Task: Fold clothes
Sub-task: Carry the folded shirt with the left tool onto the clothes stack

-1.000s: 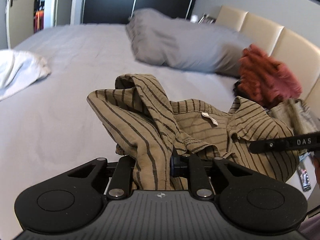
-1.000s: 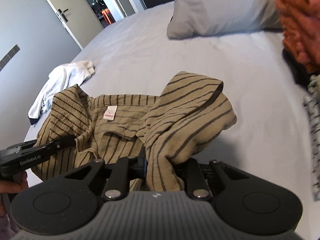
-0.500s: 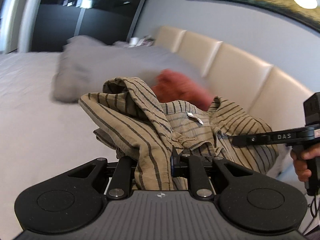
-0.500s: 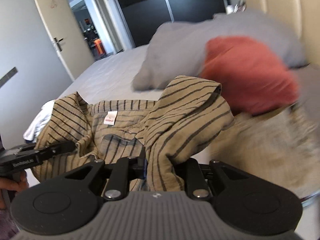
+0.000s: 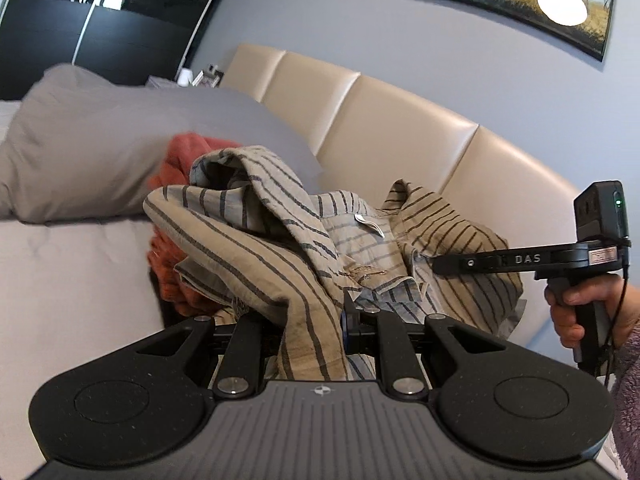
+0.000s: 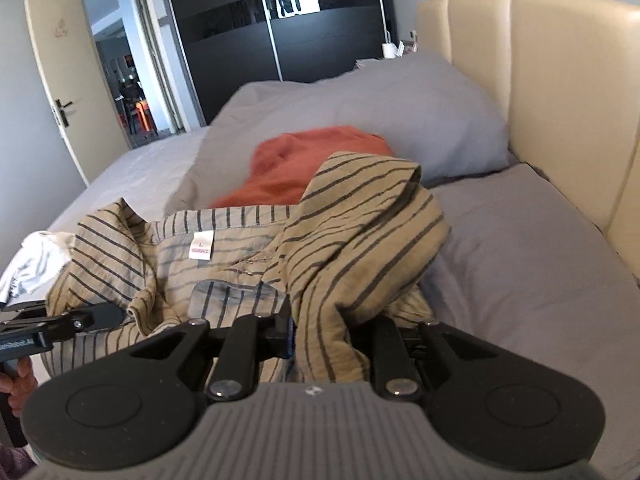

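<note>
Pinching the striped shirt [image 5: 256,240], left gripper [image 5: 316,320] and right gripper [image 6: 320,328] hold it aloft

Open grey bedsheet [image 6: 532,248] lies clear to the right; an orange garment [image 6: 304,168], grey pillow [image 6: 400,112] and padded headboard [image 6: 560,80] (straight ahead) block passage.

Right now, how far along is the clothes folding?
Little looks done: no folded stack shows. In hand: the tan striped shirt hangs bunched between both tools, left tool and right tool each clamped on it. Left: the rust-orange garment lies crumpled by the grey pillow, the white garment loose on the bed.
</note>
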`<act>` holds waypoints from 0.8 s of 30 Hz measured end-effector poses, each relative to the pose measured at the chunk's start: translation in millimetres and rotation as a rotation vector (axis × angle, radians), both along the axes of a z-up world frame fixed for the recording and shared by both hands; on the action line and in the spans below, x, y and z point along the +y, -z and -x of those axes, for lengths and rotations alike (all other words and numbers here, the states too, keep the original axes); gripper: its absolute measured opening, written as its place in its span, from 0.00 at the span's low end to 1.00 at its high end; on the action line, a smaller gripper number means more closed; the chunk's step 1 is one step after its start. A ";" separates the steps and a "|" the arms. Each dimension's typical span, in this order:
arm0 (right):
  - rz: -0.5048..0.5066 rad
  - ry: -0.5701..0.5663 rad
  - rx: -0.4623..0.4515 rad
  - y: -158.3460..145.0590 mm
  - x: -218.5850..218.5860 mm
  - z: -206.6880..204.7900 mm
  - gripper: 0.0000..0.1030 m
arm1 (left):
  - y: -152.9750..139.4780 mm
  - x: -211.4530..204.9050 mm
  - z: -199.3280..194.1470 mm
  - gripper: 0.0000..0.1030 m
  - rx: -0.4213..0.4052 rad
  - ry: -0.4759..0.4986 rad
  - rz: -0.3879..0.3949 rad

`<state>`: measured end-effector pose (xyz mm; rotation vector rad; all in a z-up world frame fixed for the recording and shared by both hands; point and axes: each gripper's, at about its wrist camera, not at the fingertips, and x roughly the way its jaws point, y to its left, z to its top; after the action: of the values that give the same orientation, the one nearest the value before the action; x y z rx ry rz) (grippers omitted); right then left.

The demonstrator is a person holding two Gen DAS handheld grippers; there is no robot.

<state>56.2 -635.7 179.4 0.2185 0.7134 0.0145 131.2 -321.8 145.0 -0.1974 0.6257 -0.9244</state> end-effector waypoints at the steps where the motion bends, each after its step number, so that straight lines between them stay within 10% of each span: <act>1: 0.005 0.002 0.008 5.7 -10.2 -2.5 0.19 | 7.5 -6.6 -2.9 0.15 0.008 0.004 -0.005; 15: -0.151 0.110 0.095 137.4 -71.9 -55.9 0.24 | 107.7 -78.0 -56.9 0.15 0.080 0.048 -0.174; 20: -0.158 0.174 0.101 153.7 -75.2 -58.2 0.50 | 123.1 -79.7 -62.0 0.18 0.068 0.053 -0.202; 24: -0.098 0.219 0.080 134.9 -73.1 -51.8 0.60 | 102.1 -64.6 -36.3 0.45 -0.005 0.034 -0.216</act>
<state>107.9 -708.8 44.5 0.3922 0.7661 -0.1693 167.5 -386.4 42.9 0.0088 0.7210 -0.8829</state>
